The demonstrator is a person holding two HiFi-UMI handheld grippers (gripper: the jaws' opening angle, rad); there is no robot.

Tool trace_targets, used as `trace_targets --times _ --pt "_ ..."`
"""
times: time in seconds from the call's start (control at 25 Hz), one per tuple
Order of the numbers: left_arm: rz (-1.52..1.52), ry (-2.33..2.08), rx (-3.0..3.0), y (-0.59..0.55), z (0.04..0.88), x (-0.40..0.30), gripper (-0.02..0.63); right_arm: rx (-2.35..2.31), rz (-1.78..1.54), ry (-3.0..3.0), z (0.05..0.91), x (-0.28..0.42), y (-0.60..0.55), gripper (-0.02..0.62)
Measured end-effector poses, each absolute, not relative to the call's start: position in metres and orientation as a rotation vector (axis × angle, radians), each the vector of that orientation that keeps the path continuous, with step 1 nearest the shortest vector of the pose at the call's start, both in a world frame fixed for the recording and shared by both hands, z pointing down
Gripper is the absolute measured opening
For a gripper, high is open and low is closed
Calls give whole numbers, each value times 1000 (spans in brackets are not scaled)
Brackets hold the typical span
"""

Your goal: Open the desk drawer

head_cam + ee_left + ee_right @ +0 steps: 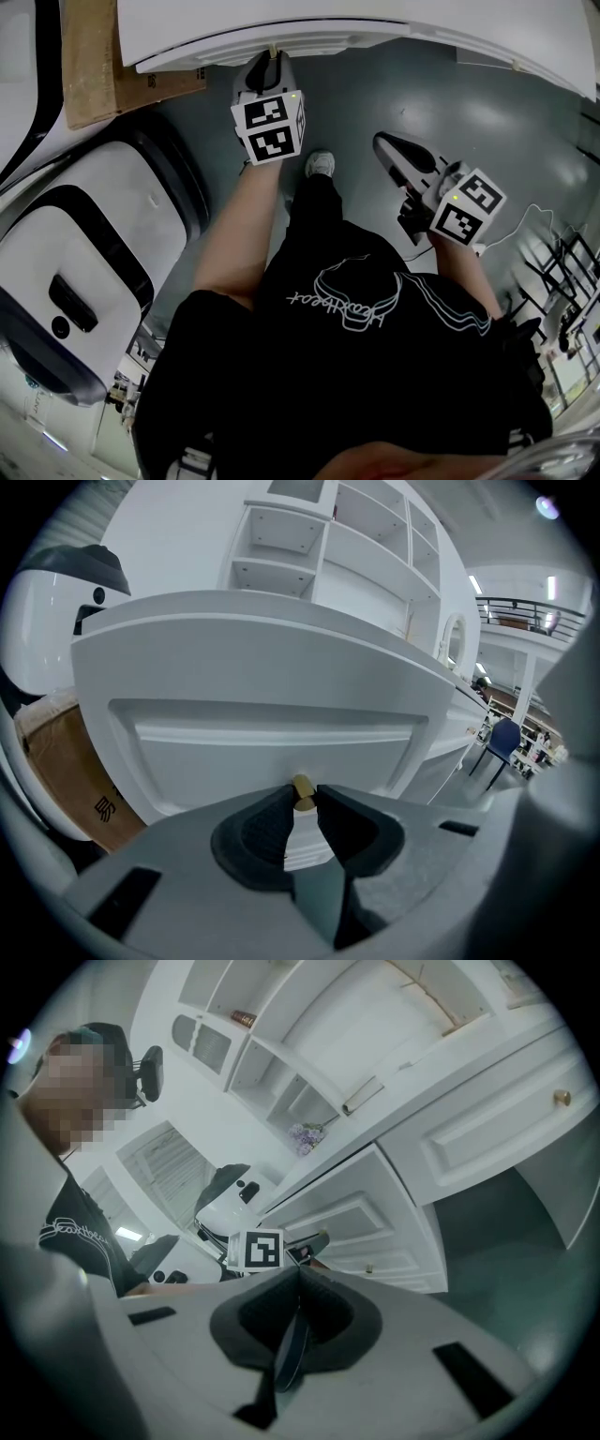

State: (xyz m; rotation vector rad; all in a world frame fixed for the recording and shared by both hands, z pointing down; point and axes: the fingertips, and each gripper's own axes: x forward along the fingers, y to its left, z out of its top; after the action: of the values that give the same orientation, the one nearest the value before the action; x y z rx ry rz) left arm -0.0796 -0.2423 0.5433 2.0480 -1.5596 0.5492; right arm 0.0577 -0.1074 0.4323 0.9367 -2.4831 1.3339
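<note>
At the far left stands a white machine point(84, 253) with black trim, and beyond it a cardboard box point(94, 66) sits beside the desk point(375, 23). Both are close to the drawer's side, so the pull should run straight out toward the person and not drift that way. The drawer point(272, 733), a white panelled front just under the desk's top edge, looks fully shut, with a small brass knob point(302, 787) on it. The left gripper point(302, 801) has its jaws closed on that knob, one on each side, and only the very tips bear on it. That is a shallow hold on a small round thing, so I judge slipping off to be the main risk. The grip wants to be firm and, if there is room, a touch deeper behind the knob's head before any load goes on. The pull should then be slow, level and in line with the drawer's travel, without twisting the wrist, since the gripper meets the knob at a downward slant. To the right, the right gripper point(398, 155) hangs over the grey floor point(487, 122), well apart from the desk, its jaws together with nothing between them. It has no part in this step and does best out of the drawer's path.
</note>
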Motion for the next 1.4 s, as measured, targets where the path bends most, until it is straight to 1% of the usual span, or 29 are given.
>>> trace_targets --times 0.64,1.4 --pt "546 -1566 2030 -238 533 -71 77 971 1357 -2489 429 68 -85 5" --pt "568 -1556 2014 -225 546 -77 78 967 1386 -2498 441 62 -71 5"
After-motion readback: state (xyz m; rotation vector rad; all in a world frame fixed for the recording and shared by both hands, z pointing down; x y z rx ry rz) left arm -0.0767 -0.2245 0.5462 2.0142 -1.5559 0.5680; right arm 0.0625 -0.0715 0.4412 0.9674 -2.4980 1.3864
